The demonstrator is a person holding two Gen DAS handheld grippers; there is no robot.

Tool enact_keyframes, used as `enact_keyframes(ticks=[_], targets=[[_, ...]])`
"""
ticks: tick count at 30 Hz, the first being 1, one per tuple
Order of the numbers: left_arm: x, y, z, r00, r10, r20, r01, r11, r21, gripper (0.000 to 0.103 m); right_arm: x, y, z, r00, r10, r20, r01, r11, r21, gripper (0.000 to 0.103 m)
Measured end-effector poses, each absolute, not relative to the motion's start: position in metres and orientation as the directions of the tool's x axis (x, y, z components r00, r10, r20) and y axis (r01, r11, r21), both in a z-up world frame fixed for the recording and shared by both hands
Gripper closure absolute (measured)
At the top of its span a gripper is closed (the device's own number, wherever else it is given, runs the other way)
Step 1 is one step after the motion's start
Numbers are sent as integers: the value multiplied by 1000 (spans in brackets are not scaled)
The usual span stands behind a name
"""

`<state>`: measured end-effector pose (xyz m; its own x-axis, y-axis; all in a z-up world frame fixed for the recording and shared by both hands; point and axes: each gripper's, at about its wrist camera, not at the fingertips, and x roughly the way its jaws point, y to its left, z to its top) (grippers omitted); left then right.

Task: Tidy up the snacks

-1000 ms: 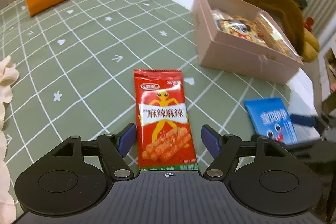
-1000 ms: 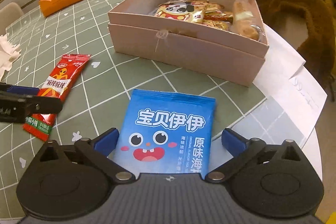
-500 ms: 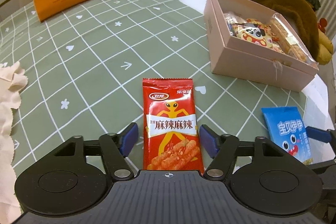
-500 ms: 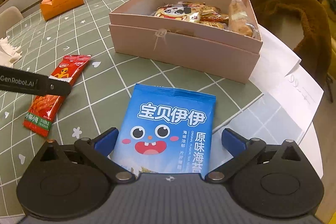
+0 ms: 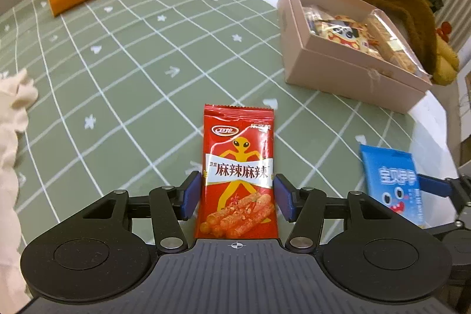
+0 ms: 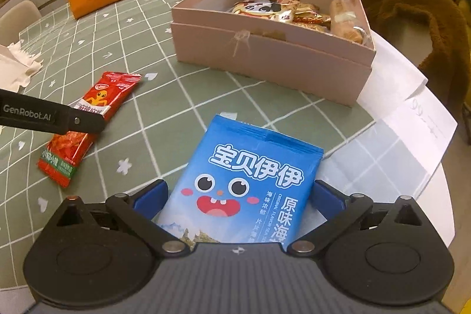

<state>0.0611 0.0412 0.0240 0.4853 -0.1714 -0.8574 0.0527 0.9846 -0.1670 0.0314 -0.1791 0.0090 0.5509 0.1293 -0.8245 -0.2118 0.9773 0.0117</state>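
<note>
On the green checked tablecloth (image 5: 141,72), each gripper frames one loose snack packet, the box waiting beyond.

Left gripper (image 5: 238,196) has its blue pads right against the long edges of the red spicy-stick packet (image 5: 239,172), apparently pinching it; right gripper (image 6: 239,199) straddles the blue seaweed packet (image 6: 250,184), which tilts up off the cloth, likely clamped, though actual contact cannot be confirmed. Both packets lie lengthwise between the fingers, suiting a side pinch. Only the right view shows the pink box (image 6: 265,61) interior clearly: snacks fill its far right, leaving room near left. Only the left view shows both packets well apart.
</note>
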Motion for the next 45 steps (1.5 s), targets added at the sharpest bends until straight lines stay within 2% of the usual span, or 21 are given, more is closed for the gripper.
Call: enact_keyframes(ticks=[4, 9, 18, 25, 34, 39, 40, 41, 43, 45], targets=[[53, 39, 24, 472, -184, -862, 78, 983, -167, 43, 26, -180, 14, 562, 106, -820, -189, 982, -3, 2], [46, 36, 24, 479, -183, -858, 98, 983, -155, 43, 12, -188, 35, 639, 85, -764, -189, 981, -49, 3], [46, 35, 23, 482, -168, -860, 85, 986, -145, 42, 14, -205, 24, 500, 172, -849, -129, 984, 124, 5], [43, 37, 24, 466, -183, -866, 89, 983, -159, 42, 20, -185, 21, 494, 143, -858, -149, 986, 78, 17], [33, 33, 22, 499, -170, -850, 94, 985, -143, 40, 23, -179, 22, 485, 160, -860, -196, 978, 71, 18], [33, 30, 22, 504, -158, -849, 70, 987, -142, 41, 26, -176, 25, 480, 201, -854, -226, 969, 101, 26], [32, 30, 22, 505, -159, -848, 65, 987, -146, 42, 27, -176, 27, 481, 206, -852, -228, 968, 105, 30], [31, 30, 22, 508, -161, -846, 62, 987, -151, 44, 28, -176, 28, 484, 207, -850, -231, 967, 105, 39], [28, 29, 22, 518, -159, -840, 60, 987, -150, 46, 32, -175, 32, 480, 209, -852, -242, 965, 100, 44], [26, 27, 21, 528, -153, -835, 60, 988, -143, 46, 36, -176, 32, 466, 215, -858, -255, 962, 102, 44]])
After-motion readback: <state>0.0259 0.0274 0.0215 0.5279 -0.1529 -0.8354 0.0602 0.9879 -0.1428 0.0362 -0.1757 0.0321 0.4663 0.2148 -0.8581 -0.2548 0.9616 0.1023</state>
